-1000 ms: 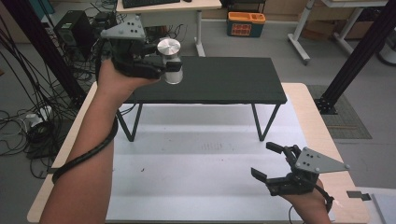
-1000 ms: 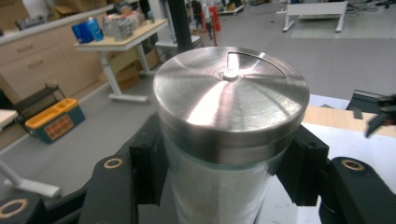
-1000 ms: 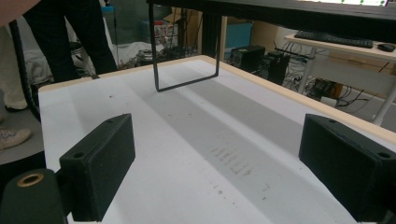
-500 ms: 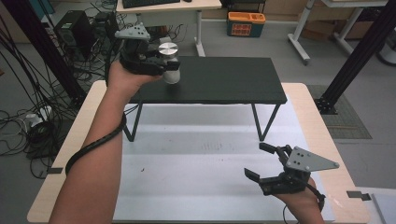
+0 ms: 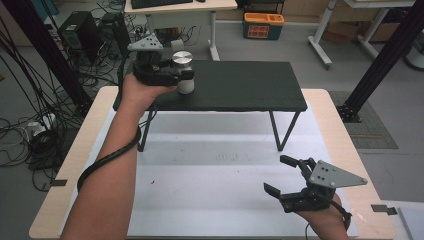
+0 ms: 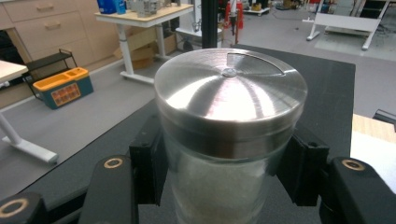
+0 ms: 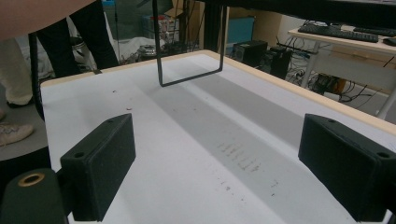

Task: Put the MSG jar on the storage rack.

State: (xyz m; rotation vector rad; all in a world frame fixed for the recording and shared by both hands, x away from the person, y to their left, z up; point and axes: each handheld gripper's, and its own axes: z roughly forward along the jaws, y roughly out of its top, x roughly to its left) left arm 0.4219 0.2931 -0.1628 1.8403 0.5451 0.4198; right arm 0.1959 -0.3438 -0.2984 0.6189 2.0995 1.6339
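Jar (image 5: pixel 184 70) with a brushed metal lid (image 6: pixel 230 95) and a clear glass body, seen at the left end of the black raised shelf (image 5: pixel 240 85). The left gripper (image 5: pixel 186 75) is clamped on the jar: in the left gripper view both black pads (image 6: pixel 148 163) press against the glass just under the lid's rim, one on each side, and the jar stands upright between them. Pale, whitish contents show through the glass below the lid. From the high view the jar's base sits at or just above the shelf top near its front left corner; whether it is touching the surface cannot be told. The person's left forearm reaches up from the lower left, with the gripper's cable (image 5: pixel 107 160) looping under the arm.

Right gripper (image 5: pixel 287 175), held low over the white mat (image 5: pixel 200 200) on the wooden table (image 5: pixel 327 120), near the front right corner and well apart from the shelf. Its jaws stand wide apart with nothing between them; in the right gripper view only the bare mat, faintly scuffed, lies between the two pads (image 7: pixel 100 165). One black wire leg (image 7: pixel 187 77) of the shelf stands on the mat farther off.
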